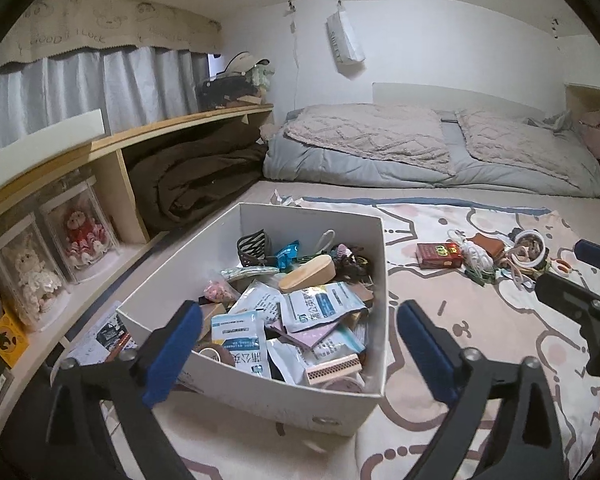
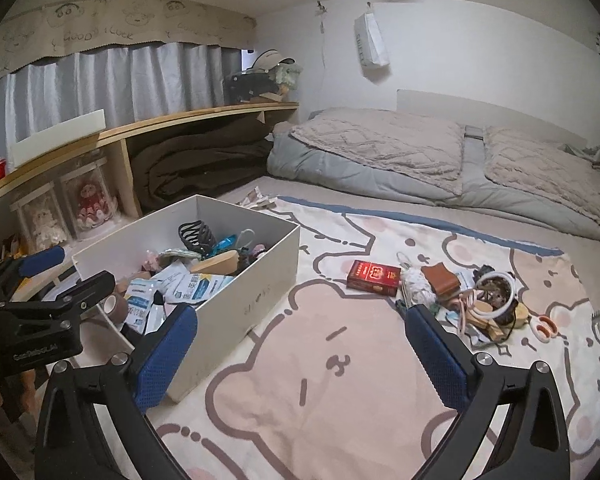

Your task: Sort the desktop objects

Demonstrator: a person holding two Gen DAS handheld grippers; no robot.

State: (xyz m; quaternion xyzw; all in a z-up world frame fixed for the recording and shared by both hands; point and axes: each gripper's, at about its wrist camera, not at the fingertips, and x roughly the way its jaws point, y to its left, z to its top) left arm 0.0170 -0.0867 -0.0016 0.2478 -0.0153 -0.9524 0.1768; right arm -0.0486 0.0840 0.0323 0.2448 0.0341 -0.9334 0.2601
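Now both hand-held grippers, left [image 1: 300,354] and right [image 2: 300,354], stand wide apart and empty. The white cardboard box [image 2: 256,300] sits left, already full; the red rectangular packet [image 2: 373,277] and loose clutter lie far right, probably the next pick.

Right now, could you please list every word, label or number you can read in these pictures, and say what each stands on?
"GOOD LUCK": the beige curtain valance above the grey curtains.
White hanging bag: vertical lettering, too blurred to read.
Left claw body: small white wording, too blurred to read.
Red box: gold print, unreadable.
White-and-blue sachets in the white box: Chinese characters, too small to read.
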